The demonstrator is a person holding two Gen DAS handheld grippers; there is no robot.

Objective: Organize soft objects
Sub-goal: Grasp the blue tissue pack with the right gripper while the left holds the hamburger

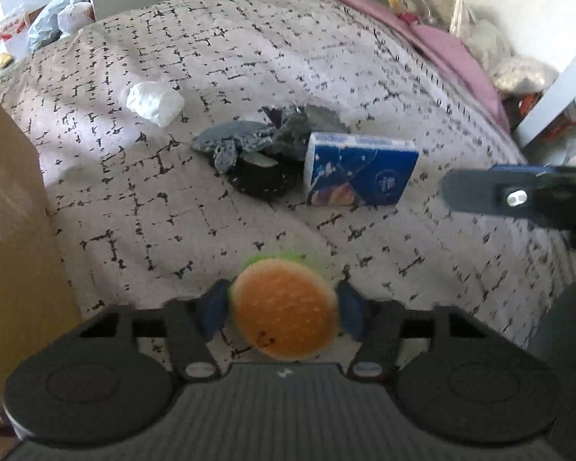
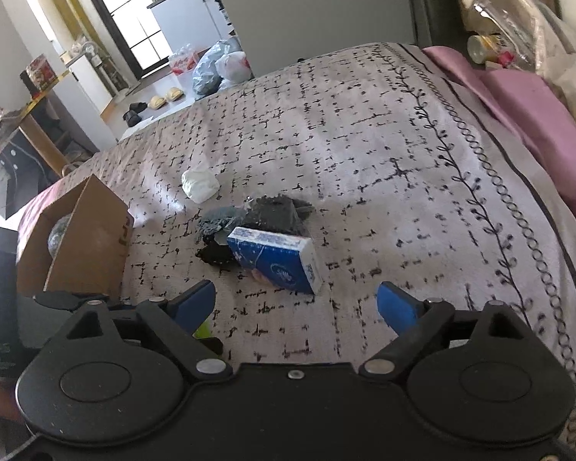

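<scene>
Left gripper (image 1: 284,307) clamped on burger plush (image 1: 285,309) — right gripper (image 2: 295,303) spread apart.

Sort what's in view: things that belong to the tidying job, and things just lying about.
Job:
burger plush, held in the left gripper
tissue pack
grey cloth
black item
white wad
cardboard box
right gripper, open

Lying about:
plastic bags
slippers
bottle

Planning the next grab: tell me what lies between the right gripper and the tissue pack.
Only bare bedspread lies between the right gripper and the tissue pack, as the right wrist view shows.
</scene>
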